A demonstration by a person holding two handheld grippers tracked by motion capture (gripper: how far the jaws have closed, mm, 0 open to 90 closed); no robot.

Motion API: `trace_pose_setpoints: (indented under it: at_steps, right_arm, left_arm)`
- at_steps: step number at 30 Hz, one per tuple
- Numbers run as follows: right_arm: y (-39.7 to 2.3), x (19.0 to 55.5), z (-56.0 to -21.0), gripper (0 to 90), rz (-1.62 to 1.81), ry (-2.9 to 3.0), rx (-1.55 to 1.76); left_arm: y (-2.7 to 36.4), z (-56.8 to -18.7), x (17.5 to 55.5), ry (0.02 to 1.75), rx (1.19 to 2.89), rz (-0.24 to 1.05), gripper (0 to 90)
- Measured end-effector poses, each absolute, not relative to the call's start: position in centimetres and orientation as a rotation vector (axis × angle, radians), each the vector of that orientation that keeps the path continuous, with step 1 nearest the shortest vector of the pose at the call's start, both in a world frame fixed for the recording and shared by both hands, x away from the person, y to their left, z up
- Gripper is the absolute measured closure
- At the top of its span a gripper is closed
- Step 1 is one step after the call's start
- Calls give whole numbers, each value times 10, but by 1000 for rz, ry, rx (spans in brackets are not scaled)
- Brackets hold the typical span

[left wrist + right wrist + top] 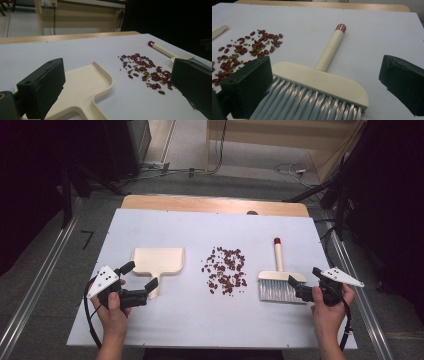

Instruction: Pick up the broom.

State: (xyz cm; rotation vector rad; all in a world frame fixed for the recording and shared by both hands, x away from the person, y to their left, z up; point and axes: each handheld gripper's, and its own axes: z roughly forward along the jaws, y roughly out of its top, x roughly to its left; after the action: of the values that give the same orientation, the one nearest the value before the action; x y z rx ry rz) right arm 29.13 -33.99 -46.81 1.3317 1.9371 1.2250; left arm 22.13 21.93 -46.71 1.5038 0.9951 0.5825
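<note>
- a white tabletop (pixel 165 320) carries three things in a row: a cream dustpan (pixel 157 260) on the left, a scatter of beans (pixel 226 270) in the middle, and a hand brush (pixel 276 279) on the right.
- the dustpan lies flat, its wide tray toward the far edge and its short handle toward the person.
- the beans are mostly dark red, with smaller greenish ones mixed in near the middle of the scatter; they lie loose on the tabletop, apart from both the dustpan and the brush.
- the brush lies flat with its grey bristles toward the person and its cream handle pointing away, ending in a red cap (pixel 277 240).
- the left gripper (pixel 141 278) is held in the person's left hand (pixel 113 310) near the dustpan's handle; its jaws stand spread wide and grasp nothing.
- in the left gripper view one jaw sits over the near corner of the dustpan (pixel 85 87), the other stands off to the right by the beans (pixel 145 71); whether either touches the dustpan cannot be told.
- the right gripper (pixel 303 278) is held in the right hand (pixel 327 307) just beside the brush's right end, jaws released and empty.
- in the right gripper view the brush (pixel 319 82) head lies between the spread jaws, closer to the left one, with a gap on the right side; the beans (pixel 244 50) lie off to the left.
</note>
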Motion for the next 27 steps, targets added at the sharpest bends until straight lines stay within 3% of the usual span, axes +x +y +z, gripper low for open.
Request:
trace_pose_setpoints:
  at_steps: [10,13,14,27]
  right_arm:
    - [-335,305,-445,7,1277,2000,1346]
    - [-332,311,-440,40,1277,1974,1382]
    - [-329,319,-437,104,1252,2002,1418]
    - [-308,382,-441,222,973,2069,1682]
  left_arm:
    - [220,-466,222,993,1492,566,3]
    - [221,-467,222,1001,1486,560,3]
    - [222,-466,222,1002,1484,559,3]
    - [219,-468,226,999,1512,552,3]
